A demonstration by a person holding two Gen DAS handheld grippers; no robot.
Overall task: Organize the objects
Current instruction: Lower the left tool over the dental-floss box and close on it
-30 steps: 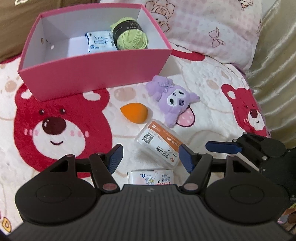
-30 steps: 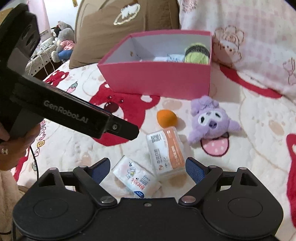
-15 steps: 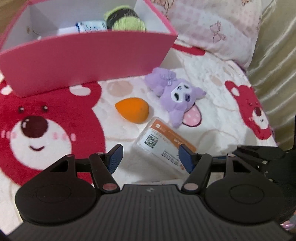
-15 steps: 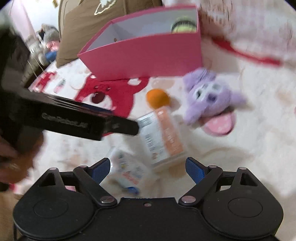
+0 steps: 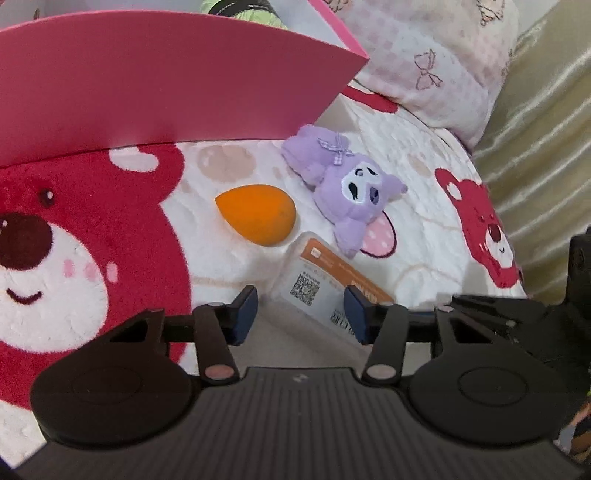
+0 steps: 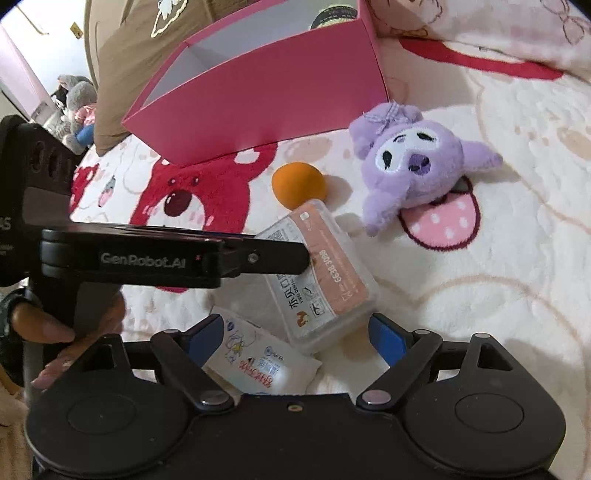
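A clear box with an orange label (image 5: 314, 284) lies on the bear-print blanket between the fingertips of my left gripper (image 5: 301, 314). The jaws are closing, and a gap still shows at the left pad. In the right wrist view the left gripper (image 6: 295, 254) reaches in from the left over that box (image 6: 325, 280). My right gripper (image 6: 295, 332) stands open low over the box's near end and a white tissue pack (image 6: 262, 365). An orange sponge (image 5: 258, 218) and a purple plush (image 5: 347, 192) lie just beyond. The pink box (image 5: 166, 81) stands behind them.
Green yarn (image 6: 332, 18) peeks over the pink box's rim. A pink patterned pillow (image 5: 424, 66) and a brown cushion (image 6: 147, 44) lie at the back, with gold fabric (image 5: 535, 147) along the right. A hand (image 6: 55, 325) holds the left gripper's handle.
Both grippers have sunk toward the blanket and closer to the clear box. The left jaws have narrowed around it. The tissue pack has dropped out of the left wrist view.
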